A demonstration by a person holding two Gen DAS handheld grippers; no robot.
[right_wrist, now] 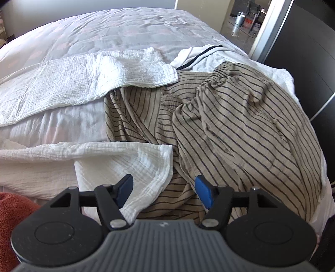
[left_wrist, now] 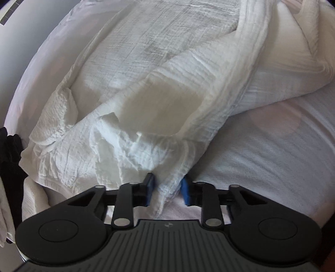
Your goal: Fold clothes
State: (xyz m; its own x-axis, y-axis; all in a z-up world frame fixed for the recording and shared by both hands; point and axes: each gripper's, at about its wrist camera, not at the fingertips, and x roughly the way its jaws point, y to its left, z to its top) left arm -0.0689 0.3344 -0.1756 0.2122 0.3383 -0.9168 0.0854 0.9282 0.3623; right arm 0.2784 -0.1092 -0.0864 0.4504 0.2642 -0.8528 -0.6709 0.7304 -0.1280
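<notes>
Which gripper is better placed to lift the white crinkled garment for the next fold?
Left. The left gripper already has a bunched edge of the white crinkled garment between its blue pads. The right gripper stands open over a white corner and the striped tan garment.

1. Bed cover (right_wrist: 117,31): white, quilted, with faint pink patches showing through the fabric. It spans the full width of the right wrist view and runs back to the far wall (right_wrist: 83,4). In the left wrist view the same cover (left_wrist: 272,150) fills the lower right area, with 1 pale pink round patch on it.
2. Doorway (right_wrist: 249,18): located at the upper right, beyond the far corner of the bed. It opens onto a second room with a bare floor.
3. Door frame (right_wrist: 266,29): white, tilted by the lens.
4. Metal tumbler (right_wrist: 240,15): stands upright beyond the doorway.
5. Dark panel (right_wrist: 303,52): flat, black, just beside the frame on the right.
</notes>
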